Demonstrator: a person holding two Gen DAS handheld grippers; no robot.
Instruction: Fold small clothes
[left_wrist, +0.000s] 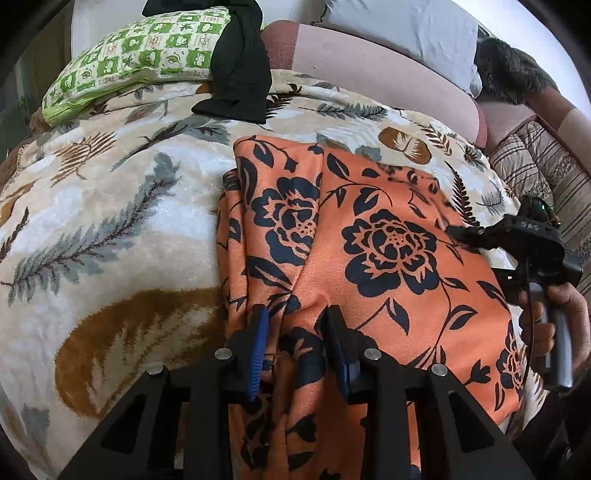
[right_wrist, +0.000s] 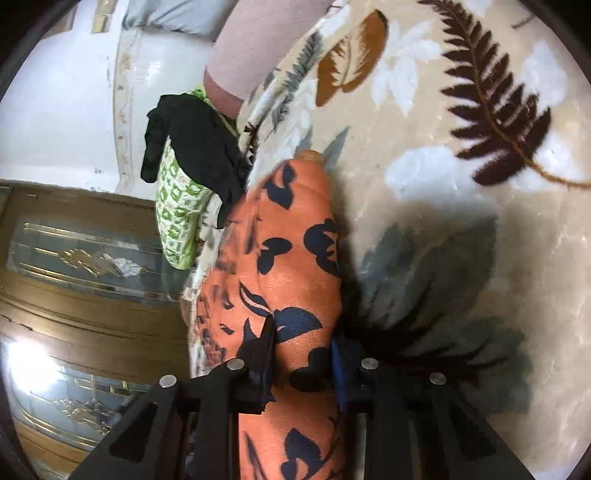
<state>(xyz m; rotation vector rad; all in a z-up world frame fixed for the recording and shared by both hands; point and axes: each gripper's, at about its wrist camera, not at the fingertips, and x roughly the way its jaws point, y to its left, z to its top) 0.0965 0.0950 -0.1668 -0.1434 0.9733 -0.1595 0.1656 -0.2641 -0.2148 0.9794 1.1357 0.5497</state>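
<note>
An orange garment with dark blue flowers (left_wrist: 369, 236) lies partly folded on a leaf-patterned blanket (left_wrist: 110, 221). My left gripper (left_wrist: 295, 332) is at its near edge, its blue-padded jaws closed on a bunched fold of the cloth. My right gripper (left_wrist: 465, 232) reaches in from the right, held by a hand, its tip on the garment's right edge. In the right wrist view the right gripper (right_wrist: 303, 350) is shut on a thick fold of the orange garment (right_wrist: 291, 236), just above the blanket (right_wrist: 443, 147).
A green checked pillow (left_wrist: 140, 51) with a black garment (left_wrist: 240, 62) draped over it lies at the far side. Pink and grey cushions (left_wrist: 369, 66) and a striped quilt (left_wrist: 535, 173) lie behind and to the right. A wooden glass-panelled door (right_wrist: 74, 277) stands past the bed's edge.
</note>
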